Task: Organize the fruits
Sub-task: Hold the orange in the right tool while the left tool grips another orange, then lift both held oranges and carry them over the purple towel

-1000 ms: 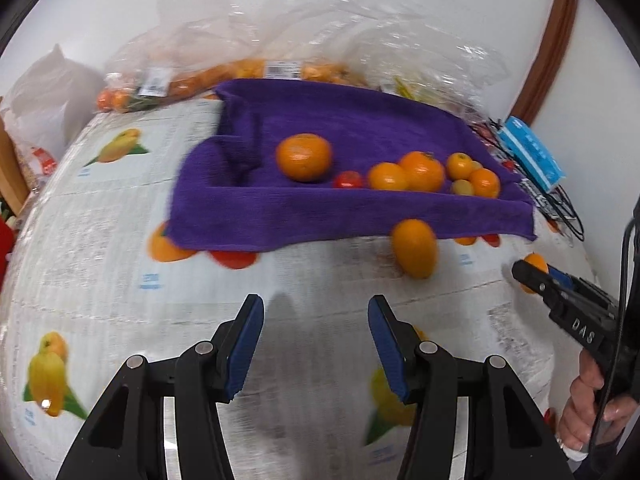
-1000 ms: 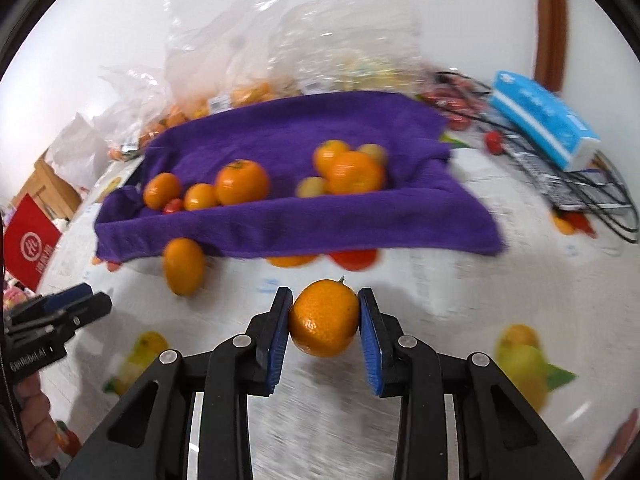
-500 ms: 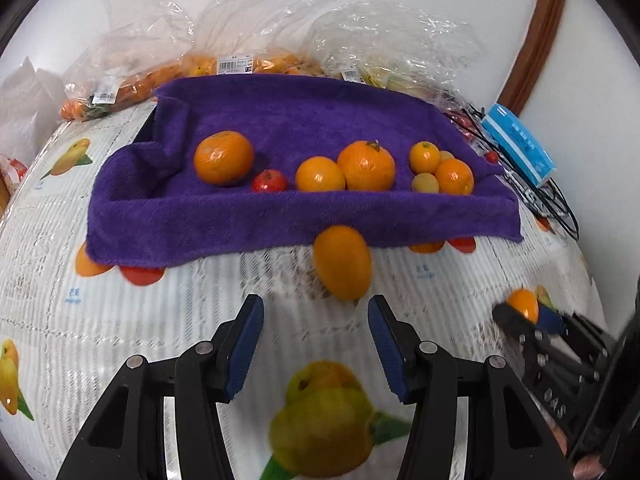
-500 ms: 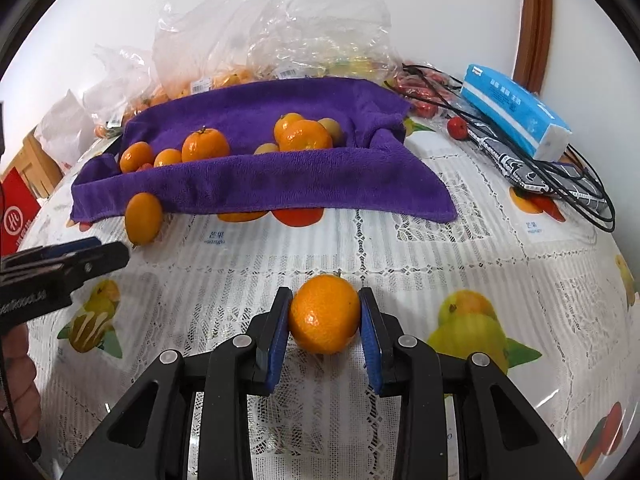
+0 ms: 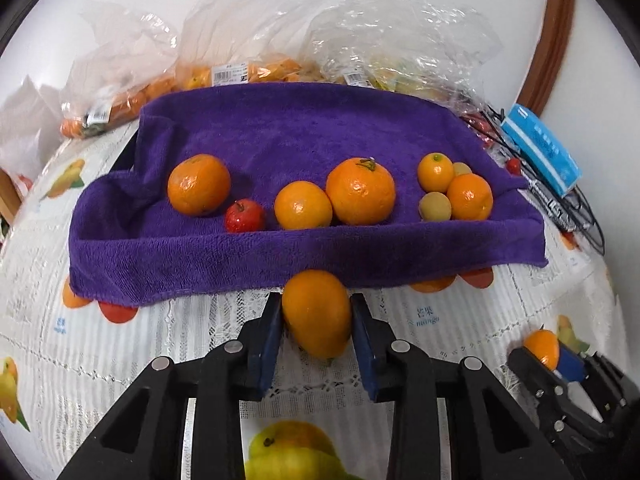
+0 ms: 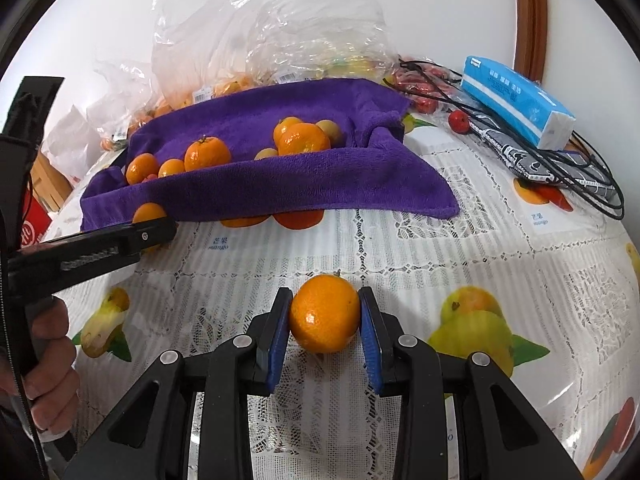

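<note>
A fuzzy, matt purple cloth (image 5: 304, 184) is lying beyond the claws' smooth blue pads (image 6: 276, 340); crinkly clear plastic bags (image 5: 280, 28) are gleaming behind it, lacy tablecloth (image 6: 420, 248) beneath.

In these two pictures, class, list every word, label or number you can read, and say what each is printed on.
"mango", under two Chinese characters: on the tablecloth, near the purple towel; again in the right wrist view.
Price stickers on the plastic fruit bags: barcodes show, text too small to read.
Blue tissue pack: print too blurred to read.
Red box, left edge: white mark, not legible.
</note>
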`<state>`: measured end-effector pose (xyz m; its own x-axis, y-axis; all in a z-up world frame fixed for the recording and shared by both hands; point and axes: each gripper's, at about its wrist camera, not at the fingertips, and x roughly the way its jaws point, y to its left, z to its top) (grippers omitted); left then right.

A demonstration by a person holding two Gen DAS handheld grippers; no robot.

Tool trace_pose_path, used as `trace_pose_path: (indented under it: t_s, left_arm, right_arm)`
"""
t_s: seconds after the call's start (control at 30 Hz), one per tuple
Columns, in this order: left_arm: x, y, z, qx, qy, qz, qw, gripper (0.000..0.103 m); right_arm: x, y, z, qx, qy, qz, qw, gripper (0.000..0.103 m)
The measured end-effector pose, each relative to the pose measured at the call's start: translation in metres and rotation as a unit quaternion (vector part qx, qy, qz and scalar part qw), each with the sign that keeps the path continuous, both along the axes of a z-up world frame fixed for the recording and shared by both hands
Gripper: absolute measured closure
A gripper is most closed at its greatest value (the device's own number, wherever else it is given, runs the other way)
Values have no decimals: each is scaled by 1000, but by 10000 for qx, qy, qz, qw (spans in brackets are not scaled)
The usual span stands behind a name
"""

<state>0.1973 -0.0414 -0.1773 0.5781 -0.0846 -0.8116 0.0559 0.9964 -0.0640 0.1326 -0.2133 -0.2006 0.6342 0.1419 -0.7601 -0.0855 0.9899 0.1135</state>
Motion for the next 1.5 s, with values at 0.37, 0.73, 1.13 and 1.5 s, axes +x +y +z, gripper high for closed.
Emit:
trace_pose_path:
  t_s: [0.37, 0.73, 1.13, 1.5]
  left_arm:
    - [-39, 39, 5, 221, 34, 193, 9996, 72]
    - [-55, 52, -1, 260, -289, 319, 9987, 71]
    - [-55, 59, -1, -68, -301, 277, 9991, 70]
    - [-57, 74, 0, -816, -351, 161, 9959, 72]
  right_arm:
    - [-1, 4, 0, -110, -2, -13, 9999, 70]
    - [0, 4, -1, -124, -1, -14, 9999, 70]
    - [-3, -4, 0, 166, -6, -47, 9999, 69]
    - [-3, 6, 0, -223, -18, -65, 9997, 70]
